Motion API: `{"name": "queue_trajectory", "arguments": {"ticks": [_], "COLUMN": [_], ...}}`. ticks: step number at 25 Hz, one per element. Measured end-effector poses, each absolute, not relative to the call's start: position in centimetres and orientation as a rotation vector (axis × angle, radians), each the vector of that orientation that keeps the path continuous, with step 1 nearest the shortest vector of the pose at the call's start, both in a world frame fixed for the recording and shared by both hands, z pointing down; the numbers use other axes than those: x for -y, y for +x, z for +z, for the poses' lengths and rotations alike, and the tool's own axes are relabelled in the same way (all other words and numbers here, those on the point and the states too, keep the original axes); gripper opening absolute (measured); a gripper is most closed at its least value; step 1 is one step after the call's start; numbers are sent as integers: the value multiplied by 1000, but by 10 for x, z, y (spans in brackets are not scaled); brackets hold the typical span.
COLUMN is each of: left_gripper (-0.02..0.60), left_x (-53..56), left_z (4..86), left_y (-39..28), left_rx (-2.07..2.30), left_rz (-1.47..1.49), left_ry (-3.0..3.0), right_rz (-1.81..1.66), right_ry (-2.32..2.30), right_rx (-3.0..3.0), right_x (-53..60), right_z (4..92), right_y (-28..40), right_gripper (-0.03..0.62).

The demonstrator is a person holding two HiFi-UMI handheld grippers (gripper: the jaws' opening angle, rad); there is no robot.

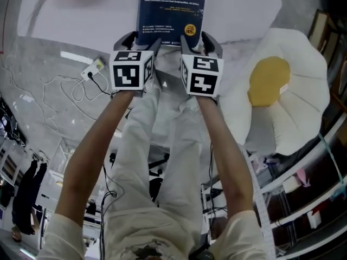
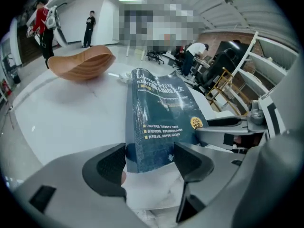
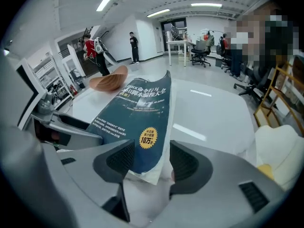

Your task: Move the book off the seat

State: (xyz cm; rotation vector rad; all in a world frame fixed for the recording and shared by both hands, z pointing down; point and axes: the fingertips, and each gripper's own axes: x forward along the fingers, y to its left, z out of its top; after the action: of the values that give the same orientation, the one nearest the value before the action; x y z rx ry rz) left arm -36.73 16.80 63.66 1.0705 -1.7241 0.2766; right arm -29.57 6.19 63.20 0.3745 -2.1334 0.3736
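The book [image 1: 171, 10] lies flat on the white table [image 1: 244, 7], cover up. Its long axis runs straight away from the person, and its near short edge is close to the table's near edge. That short edge is met by both claws: the left claw [image 1: 140, 40] at the spine-side corner, the right claw [image 1: 199, 41] at the other, neither nearer than its fellow. Each corner sits between jaws that stand apart. No pad is seen to press, so the book is judged unheld. Both forearms are stretched forward side by side, claws pitched down at the table. An egg-shaped cushion [image 1: 282, 102] lies well apart, to the right.
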Motion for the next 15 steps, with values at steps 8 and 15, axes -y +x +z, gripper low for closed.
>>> {"name": "queue_trajectory", "arguments": {"ticks": [8,15], "left_gripper": [304,302], "left_x": [-175,-185], "left_z": [628,607], "left_y": [-374,-374], "left_rx": [1734,1742], "left_rz": [289,201], "left_ry": [1052,1048], "right_rz": [456,608], "right_ry": [438,430], "right_rx": [2103,2092], "right_x": [-61,-53], "right_z": [627,615], "right_y": [-287,-274], "right_gripper": [213,212]}}
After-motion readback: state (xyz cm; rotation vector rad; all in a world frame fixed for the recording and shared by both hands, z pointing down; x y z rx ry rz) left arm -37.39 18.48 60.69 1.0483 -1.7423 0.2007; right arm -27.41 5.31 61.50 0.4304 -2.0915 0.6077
